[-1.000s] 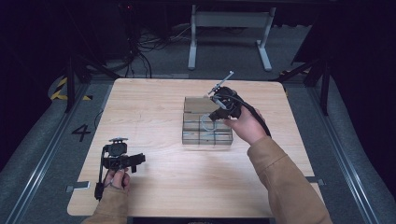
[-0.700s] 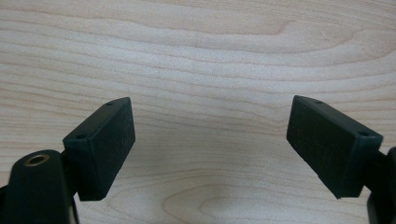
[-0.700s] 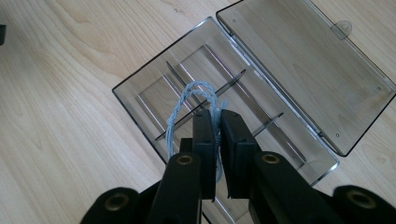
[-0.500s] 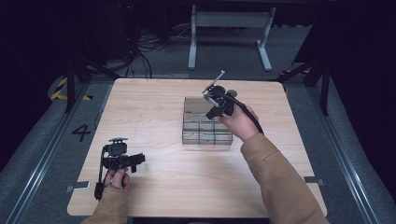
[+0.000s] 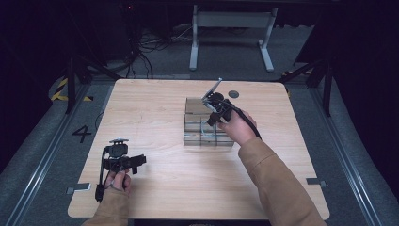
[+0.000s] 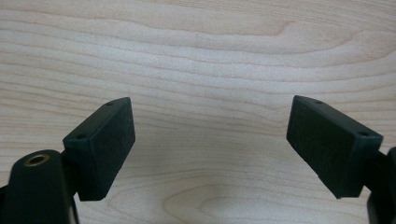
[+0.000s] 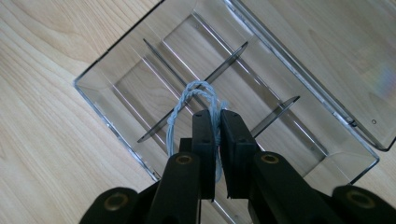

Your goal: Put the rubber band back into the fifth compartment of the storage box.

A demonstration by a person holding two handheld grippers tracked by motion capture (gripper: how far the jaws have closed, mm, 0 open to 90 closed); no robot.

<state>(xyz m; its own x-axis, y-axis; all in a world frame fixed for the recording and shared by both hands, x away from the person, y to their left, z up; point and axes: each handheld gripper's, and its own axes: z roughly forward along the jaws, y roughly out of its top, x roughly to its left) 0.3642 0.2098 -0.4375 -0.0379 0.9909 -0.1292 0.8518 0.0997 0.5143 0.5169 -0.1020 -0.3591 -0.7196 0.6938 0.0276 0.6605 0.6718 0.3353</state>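
My right claw was pinched on a twisted loop of pale blue cord, its jaws pressed together with the strands caught between them. It hung over the clear divided box, and the loop dangled above the middle compartments, near where two dividers met. I judged the cord not yet set down: it stood clear of the box floor as far as I could tell, and the grip had not been let go. What was left, I guessed, was to lower it into one cell and spread the jaws. Every cell I could see was bare, so this looked like an early step.

My left claw was spread wide over bare wood, pinching nothing.

The right gripper view gave me the cord, the dividers and the open lid hinged at the far side. From the high view the cord was too small to make out, but it showed the layout: the box mid-table, my right claw above it, my left claw well apart near the front left corner, and a small dark disc beyond the box.
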